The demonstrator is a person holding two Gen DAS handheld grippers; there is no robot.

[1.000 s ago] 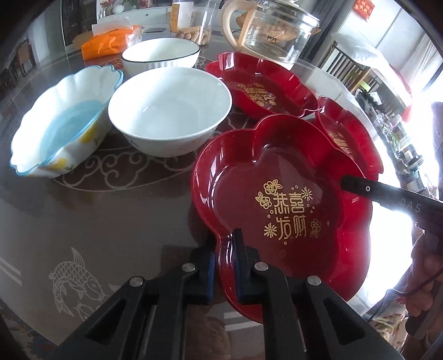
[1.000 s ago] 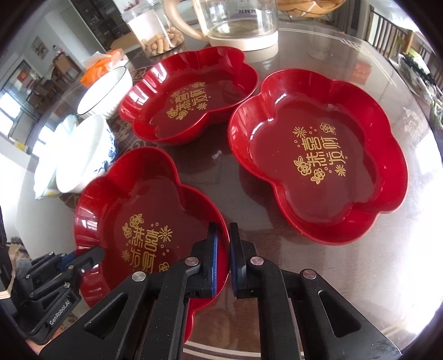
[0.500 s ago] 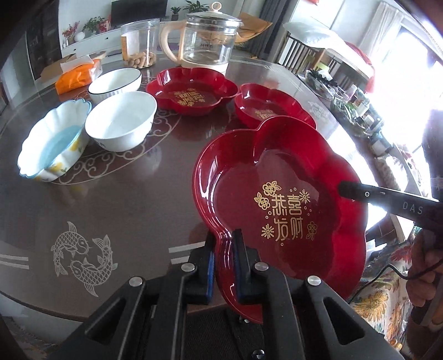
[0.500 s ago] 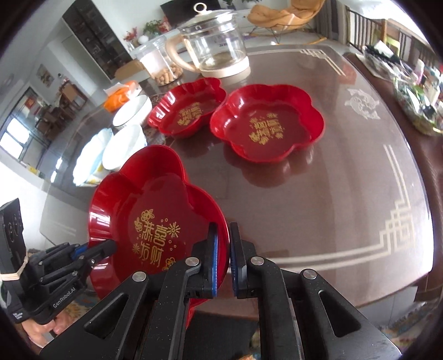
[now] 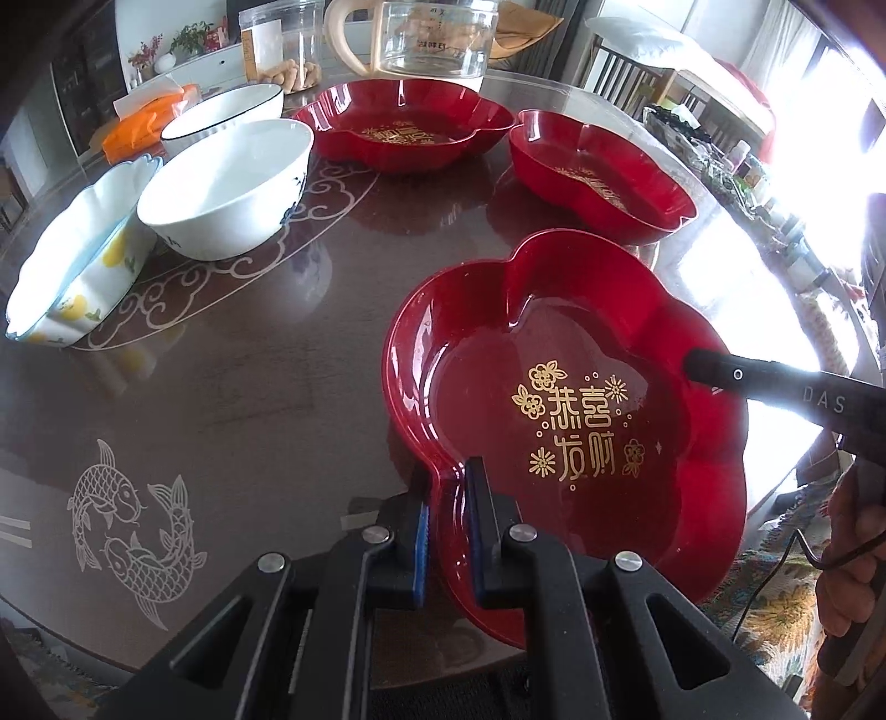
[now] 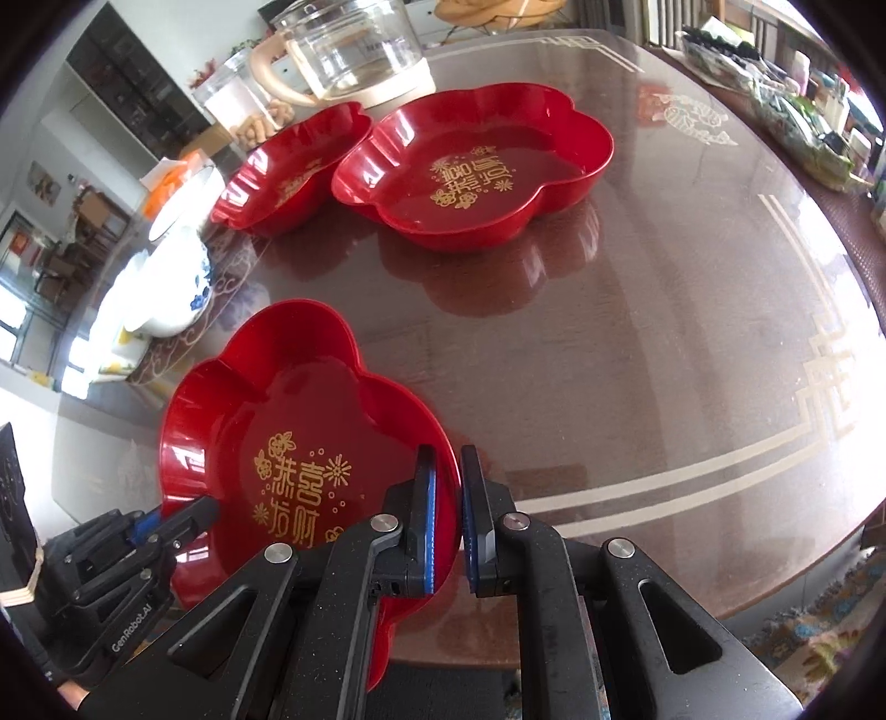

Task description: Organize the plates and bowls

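Note:
A red flower-shaped plate [image 5: 581,387] with gold characters hangs over the table's near edge, held by both grippers. My left gripper [image 5: 447,493] is shut on its near-left rim. My right gripper [image 6: 447,487] is shut on the opposite rim of the same plate [image 6: 288,432]; one of its fingers [image 5: 731,374] shows in the left wrist view. Two more red plates [image 5: 404,124] [image 5: 598,171] sit side by side at the far side, also seen in the right wrist view [image 6: 476,166] [image 6: 288,171].
A white bowl [image 5: 227,183], a white bowl with dark rim [image 5: 221,119] and a scalloped blue-and-white dish [image 5: 77,249] stand at the left. A glass kettle [image 5: 426,33], a jar [image 5: 277,44] and an orange pack [image 5: 144,119] stand behind. The table is dark glass [image 5: 249,399].
Both grippers have lifted the near red plate off the table and drawn it back toward the table's near edge, away from the other two plates. Both grips have stayed shut.

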